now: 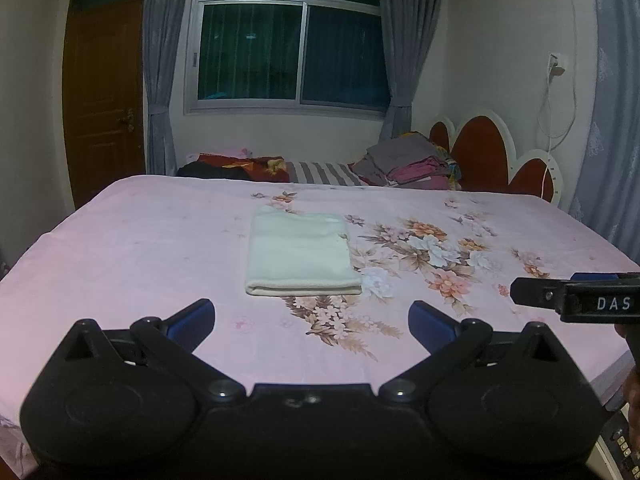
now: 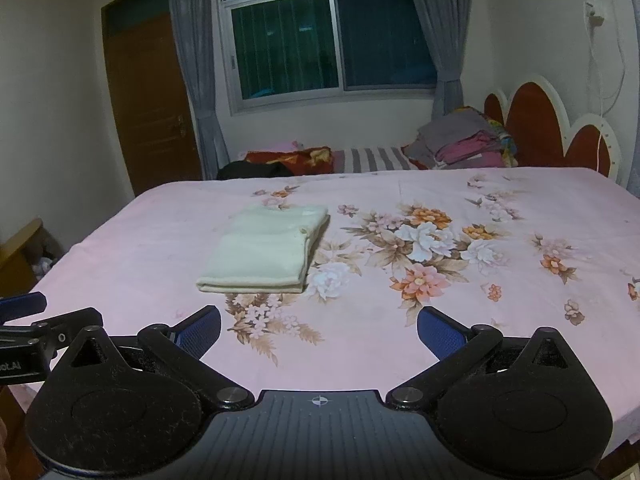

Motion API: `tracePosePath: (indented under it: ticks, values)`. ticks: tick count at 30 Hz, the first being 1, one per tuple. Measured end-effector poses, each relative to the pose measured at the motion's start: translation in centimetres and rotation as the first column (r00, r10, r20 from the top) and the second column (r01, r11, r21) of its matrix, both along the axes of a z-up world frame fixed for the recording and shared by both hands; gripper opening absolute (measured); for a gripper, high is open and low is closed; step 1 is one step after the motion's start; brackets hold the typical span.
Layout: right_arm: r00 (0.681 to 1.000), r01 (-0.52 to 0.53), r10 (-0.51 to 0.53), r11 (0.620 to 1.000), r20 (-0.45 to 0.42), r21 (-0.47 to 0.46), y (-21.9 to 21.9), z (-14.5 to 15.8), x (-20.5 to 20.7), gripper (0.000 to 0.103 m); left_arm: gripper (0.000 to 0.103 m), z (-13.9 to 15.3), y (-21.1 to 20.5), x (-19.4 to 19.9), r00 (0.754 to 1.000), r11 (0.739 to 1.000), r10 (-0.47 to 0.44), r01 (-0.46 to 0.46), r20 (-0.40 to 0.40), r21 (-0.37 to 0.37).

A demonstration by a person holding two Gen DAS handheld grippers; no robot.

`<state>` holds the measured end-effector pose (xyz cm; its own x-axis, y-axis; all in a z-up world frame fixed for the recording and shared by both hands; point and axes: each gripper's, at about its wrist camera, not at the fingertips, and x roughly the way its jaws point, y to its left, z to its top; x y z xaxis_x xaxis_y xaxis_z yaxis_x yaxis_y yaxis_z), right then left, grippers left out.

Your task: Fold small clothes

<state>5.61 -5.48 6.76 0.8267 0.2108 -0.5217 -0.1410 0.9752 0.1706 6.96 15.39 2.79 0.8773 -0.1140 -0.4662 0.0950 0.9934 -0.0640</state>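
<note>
A cream-white garment (image 1: 301,254) lies folded into a neat rectangle on the pink floral bed sheet (image 1: 140,248), its thick folded edge toward me. In the right wrist view the same folded garment (image 2: 266,250) lies left of centre. My left gripper (image 1: 312,318) is open, hovering just short of the garment's near edge with nothing between its blue pads. My right gripper (image 2: 319,328) is also open and empty, over the sheet (image 2: 500,320) to the right of the garment. The right gripper's side (image 1: 576,298) shows at the right edge of the left wrist view.
A pile of folded clothes (image 1: 408,162) and a striped pillow (image 1: 324,172) lie at the far end by the red headboard (image 1: 484,152). Dark and red bedding (image 1: 236,166) sits at the far left. A brown door (image 1: 102,100) and a curtained window (image 1: 288,36) stand behind.
</note>
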Motion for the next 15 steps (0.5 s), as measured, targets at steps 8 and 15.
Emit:
tracePosePath:
  ticks: [8, 15]
  values:
    - [1.000, 0.002, -0.002, 1.000, 0.001, -0.003, -0.21, 0.11, -0.02, 0.103, 0.103, 0.06, -0.11, 0.00, 1.000, 1.000, 0.002, -0.002, -0.001, 0.002]
    - [1.000, 0.002, -0.002, 1.000, 0.000, -0.006, -0.15, 0.15, -0.06, 0.103, 0.103, 0.05, 0.00, -0.10, 1.000, 1.000, 0.000, 0.000, 0.003, 0.002]
